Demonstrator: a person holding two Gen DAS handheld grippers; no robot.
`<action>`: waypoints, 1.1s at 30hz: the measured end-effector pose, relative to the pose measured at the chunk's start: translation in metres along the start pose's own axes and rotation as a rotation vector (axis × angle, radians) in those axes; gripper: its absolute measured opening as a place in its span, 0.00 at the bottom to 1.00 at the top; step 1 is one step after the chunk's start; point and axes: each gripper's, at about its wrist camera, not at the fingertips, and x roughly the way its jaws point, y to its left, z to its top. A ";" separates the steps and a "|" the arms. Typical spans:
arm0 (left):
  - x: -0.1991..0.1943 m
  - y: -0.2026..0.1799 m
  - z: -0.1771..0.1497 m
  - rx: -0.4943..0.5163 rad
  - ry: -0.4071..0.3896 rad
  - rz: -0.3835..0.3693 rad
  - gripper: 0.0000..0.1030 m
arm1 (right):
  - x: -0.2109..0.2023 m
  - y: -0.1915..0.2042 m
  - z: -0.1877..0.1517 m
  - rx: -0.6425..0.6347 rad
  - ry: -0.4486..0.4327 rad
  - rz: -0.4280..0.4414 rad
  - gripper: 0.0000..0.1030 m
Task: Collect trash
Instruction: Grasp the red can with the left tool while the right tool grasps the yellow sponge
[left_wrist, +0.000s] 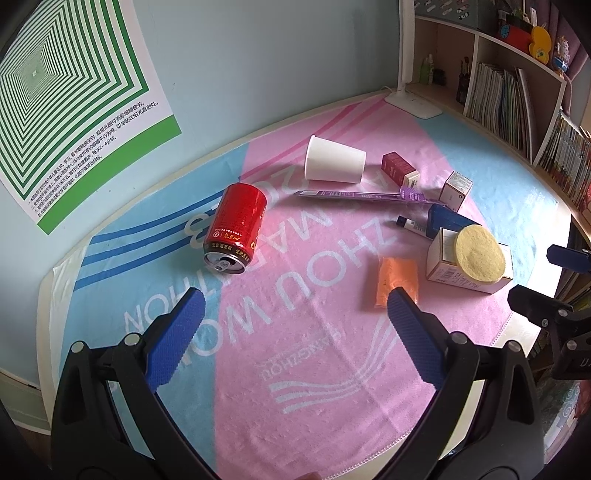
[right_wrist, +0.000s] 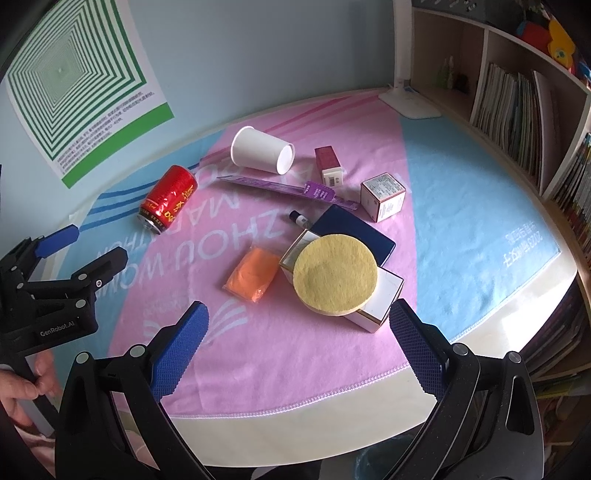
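Observation:
Trash lies scattered on a pink and blue towel (left_wrist: 317, 332) (right_wrist: 461, 229). A red can (left_wrist: 236, 228) (right_wrist: 169, 198) lies on its side at the left. Behind it a white paper cup (left_wrist: 334, 160) (right_wrist: 260, 150) is tipped over. An orange packet (left_wrist: 398, 282) (right_wrist: 252, 275) lies near a white box topped by a round yellow sponge (left_wrist: 479, 254) (right_wrist: 335, 275). A purple strip (left_wrist: 365, 195) (right_wrist: 284, 189) crosses the middle. My left gripper (left_wrist: 295, 301) (right_wrist: 85, 243) is open, hovering short of the can and packet. My right gripper (right_wrist: 297, 315) (left_wrist: 543, 273) is open just before the sponge box.
A maroon box (left_wrist: 399, 169) (right_wrist: 328, 162), a small white cube box (left_wrist: 456, 186) (right_wrist: 383, 197), a dark blue box (right_wrist: 354, 232) and a small tube (left_wrist: 412, 224) lie further back. A lamp base (left_wrist: 412, 103) stands at the far edge. Bookshelves (right_wrist: 517, 110) line the right side. A hand (right_wrist: 22, 384) holds the left gripper.

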 end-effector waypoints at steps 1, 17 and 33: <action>0.002 0.001 0.000 0.001 0.003 0.001 0.94 | 0.002 0.000 0.000 0.001 0.005 -0.003 0.94; 0.044 0.030 0.014 0.016 0.068 0.057 0.94 | 0.043 -0.005 0.012 0.000 0.091 -0.024 0.94; 0.116 0.066 0.038 0.023 0.157 0.098 0.94 | 0.086 -0.007 0.027 -0.037 0.174 -0.082 0.95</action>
